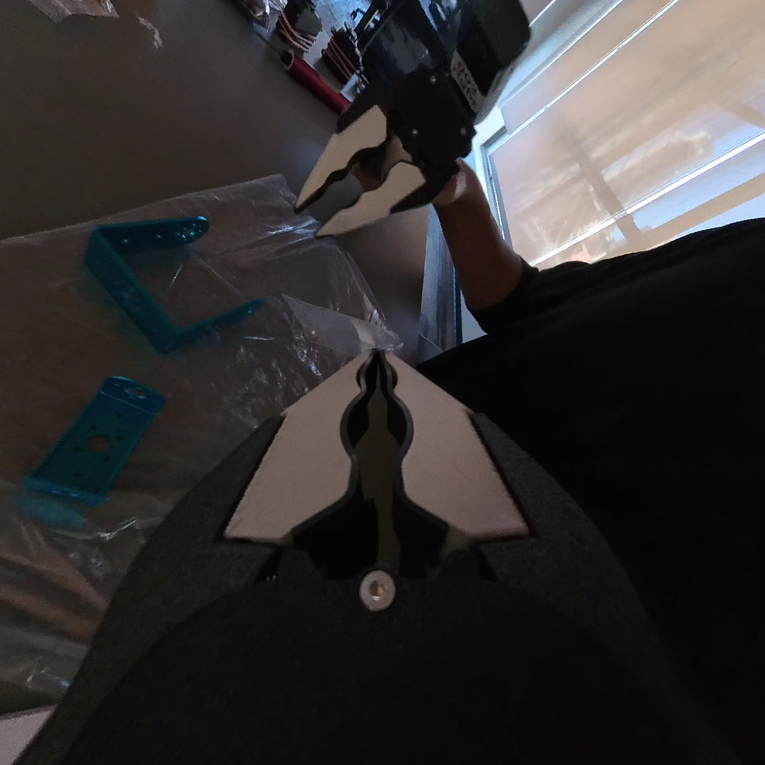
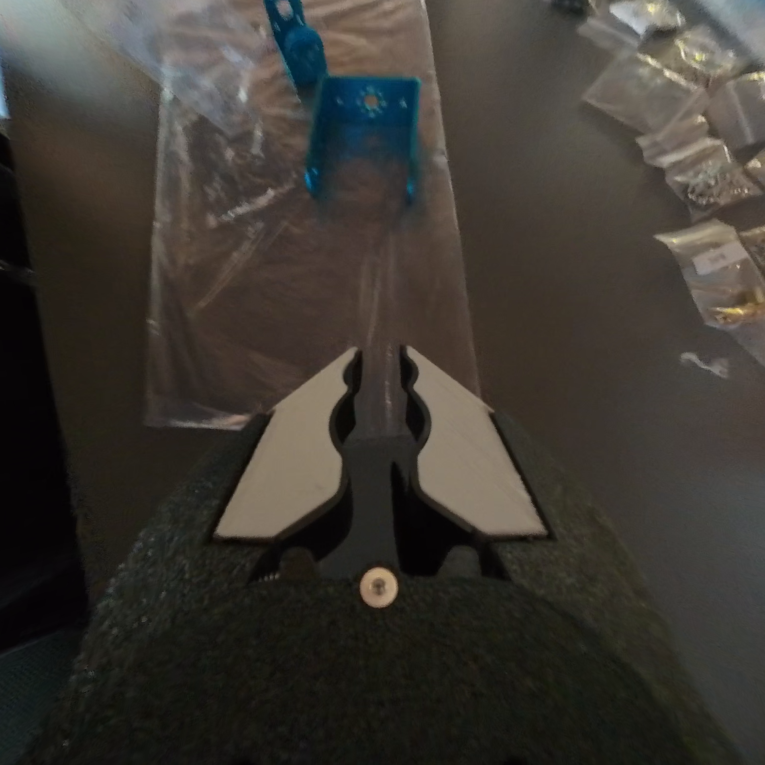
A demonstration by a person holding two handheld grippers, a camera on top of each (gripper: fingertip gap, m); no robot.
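My left gripper (image 1: 377, 352) is shut, its tips pinching a raised corner of a clear plastic bag (image 1: 265, 372) that lies flat on the dark table. On the bag lie a blue U-shaped metal bracket (image 1: 124, 285) and a second blue bracket with holes (image 1: 95, 447). My right gripper (image 2: 381, 352) is open with a narrow gap and hovers over the near end of the bag (image 2: 248, 269), holding nothing. A blue bracket (image 2: 364, 136) stands ahead of it, with another blue bracket (image 2: 296, 45) behind that. The right gripper also shows in the left wrist view (image 1: 308, 221), over the bag's far edge.
Several small clear bags of hardware (image 2: 683, 174) lie on the table at the right. A person's forearm (image 1: 484, 248) holds the right gripper by the table edge (image 1: 439, 289). A red tube (image 1: 314, 78) and boxes lie far back. A bright window (image 1: 621, 145) is beyond. My hands' fingertips stand some 15 cm from each other.
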